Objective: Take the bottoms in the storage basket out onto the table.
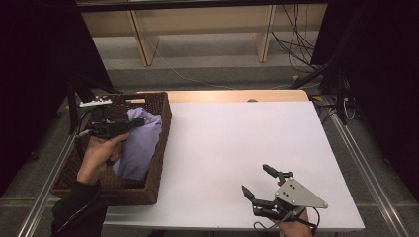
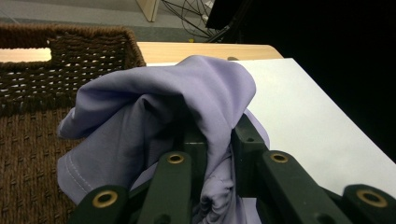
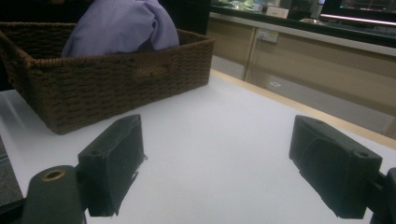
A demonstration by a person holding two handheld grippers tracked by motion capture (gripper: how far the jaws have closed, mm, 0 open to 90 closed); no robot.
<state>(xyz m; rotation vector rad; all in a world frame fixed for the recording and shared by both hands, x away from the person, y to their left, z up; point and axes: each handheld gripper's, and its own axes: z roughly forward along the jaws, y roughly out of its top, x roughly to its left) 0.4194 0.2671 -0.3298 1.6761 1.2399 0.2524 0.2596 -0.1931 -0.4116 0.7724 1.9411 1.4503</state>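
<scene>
Hiding the pads of the left tongs (image 2: 218, 140) inside the bunched lilac cloth (image 2: 159, 116), so no telling how much fabric is pinched. Covering the cloth's lower part behind the near wall of the wicker basket (image 3: 116, 88) ahead of the right tongs (image 3: 217, 168). Cutting off the right hand (image 1: 296, 228) behind those tongs at the bottom edge in the high view. Blurring the counter clutter far beyond the right tongs past recognition.
</scene>
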